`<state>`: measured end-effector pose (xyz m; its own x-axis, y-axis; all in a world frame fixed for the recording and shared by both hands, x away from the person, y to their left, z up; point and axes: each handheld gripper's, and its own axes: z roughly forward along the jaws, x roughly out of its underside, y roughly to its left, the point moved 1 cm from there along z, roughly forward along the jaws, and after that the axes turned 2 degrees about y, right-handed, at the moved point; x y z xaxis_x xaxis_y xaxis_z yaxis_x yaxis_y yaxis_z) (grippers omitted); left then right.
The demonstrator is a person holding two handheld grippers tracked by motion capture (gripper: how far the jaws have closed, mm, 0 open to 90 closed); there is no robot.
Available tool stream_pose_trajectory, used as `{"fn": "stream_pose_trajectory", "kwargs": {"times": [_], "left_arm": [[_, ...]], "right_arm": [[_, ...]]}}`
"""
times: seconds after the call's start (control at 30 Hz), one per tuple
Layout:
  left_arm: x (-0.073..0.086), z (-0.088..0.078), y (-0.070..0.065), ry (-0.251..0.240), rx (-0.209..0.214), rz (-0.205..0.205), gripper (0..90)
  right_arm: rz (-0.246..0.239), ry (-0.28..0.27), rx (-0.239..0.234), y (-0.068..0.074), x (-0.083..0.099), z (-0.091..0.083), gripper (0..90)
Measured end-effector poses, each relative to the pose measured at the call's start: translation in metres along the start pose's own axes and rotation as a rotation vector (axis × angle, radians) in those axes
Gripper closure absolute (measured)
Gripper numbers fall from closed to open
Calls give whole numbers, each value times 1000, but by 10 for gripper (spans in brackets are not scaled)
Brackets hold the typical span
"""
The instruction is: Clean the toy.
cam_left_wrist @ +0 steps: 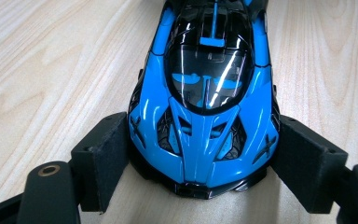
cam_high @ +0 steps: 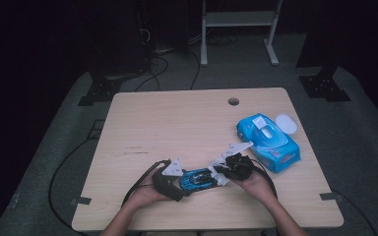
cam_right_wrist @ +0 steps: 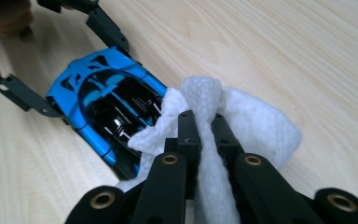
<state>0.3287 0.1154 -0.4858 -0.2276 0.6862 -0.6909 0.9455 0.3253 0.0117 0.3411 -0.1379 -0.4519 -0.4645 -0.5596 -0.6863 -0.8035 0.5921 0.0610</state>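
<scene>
Two grippers are working near the table's (cam_high: 142,123) front edge: the left gripper (cam_left_wrist: 200,154) is clamping the blue toy car (cam_left_wrist: 203,93) steady, so the right gripper (cam_right_wrist: 204,123), pinching a white wipe (cam_right_wrist: 242,126), is wiping its bodywork.

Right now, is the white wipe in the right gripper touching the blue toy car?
Touching. In the right gripper view the white wipe, pinched in the right gripper, lies against the blue toy car at its dark rear deck.

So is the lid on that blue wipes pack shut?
No, the lid of the wipes pack is flipped open beside it in the high view.
</scene>
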Motion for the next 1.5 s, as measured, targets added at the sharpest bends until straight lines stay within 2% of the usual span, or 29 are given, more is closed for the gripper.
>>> {"fn": "stream_pose_trajectory", "kwargs": {"times": [0.17, 0.27, 0.3, 0.4, 0.47, 0.57, 0.6, 0.63, 0.73, 0.77, 0.8, 0.83, 0.87, 0.9, 0.97, 1.13, 1.2, 1.27, 1.3, 1.33, 1.4, 1.5], "left_arm": [[0, 0, 0, 3, -2, -1, 225], [0, 0, 0, 2, -4, -3, 225], [0, 0, 0, 0, -4, -6, 225], [0, 0, 0, 2, -3, -5, 225], [0, 0, 0, 0, -3, -4, 225], [0, 0, 0, -1, -5, -5, 225], [0, 0, 0, -1, -5, -5, 224], [0, 0, -1, 2, -4, -8, 224], [0, 0, 0, 3, -9, -6, 225], [0, 0, -1, 3, -8, -8, 225], [0, 0, 0, 5, -7, -4, 225], [0, 0, 0, 2, -6, -2, 226], [0, 0, 0, 2, -6, -2, 226], [-1, 1, 0, 1, -8, -4, 225], [-1, 1, 0, -2, -8, -7, 225], [-1, 1, 0, 0, -8, -7, 225], [-1, 1, -1, 0, -11, -9, 225], [-1, 1, -1, 0, -11, -8, 225], [-1, 0, 0, 2, -11, -7, 227], [-1, 0, 0, 2, -11, -7, 228], [-1, 0, 0, 2, -12, -8, 231], [0, 0, 0, -2, -9, -7, 232]], "right_arm": [[-32, -5, -22, 8, 1, -5, 850], [-22, -11, -27, 5, 5, -8, 850], [-15, -8, -13, 3, 8, -12, 850], [-16, -1, -13, 2, 11, -16, 851], [-12, -5, -30, 6, 13, -18, 851], [-25, -9, -130, 22, 13, -9, 849], [-25, -9, -130, 22, 13, -9, 849], [-62, -8, -125, 30, 11, -4, 848], [-60, -4, -128, 26, 9, -4, 849], [-41, 1, -95, 17, 11, -7, 850], [-24, 0, -87, 11, 14, -9, 850], [5, -5, -88, 5, 17, -11, 850], [5, -5, -88, 5, 17, -11, 850], [47, -24, -104, 0, 21, -12, 851], [37, -23, -94, 4, 20, -11, 850], [-4, -23, -115, 14, 15, -5, 850], [-11, -13, -110, 12, 14, -6, 850], [-6, -6, -65, 2, 17, -12, 851], [17, -14, -71, -1, 19, -14, 851], [17, -14, -71, -1, 19, -14, 851], [9, -9, -37, -2, 19, -20, 850], [9, -23, -45, 0, 19, -22, 850]]}}
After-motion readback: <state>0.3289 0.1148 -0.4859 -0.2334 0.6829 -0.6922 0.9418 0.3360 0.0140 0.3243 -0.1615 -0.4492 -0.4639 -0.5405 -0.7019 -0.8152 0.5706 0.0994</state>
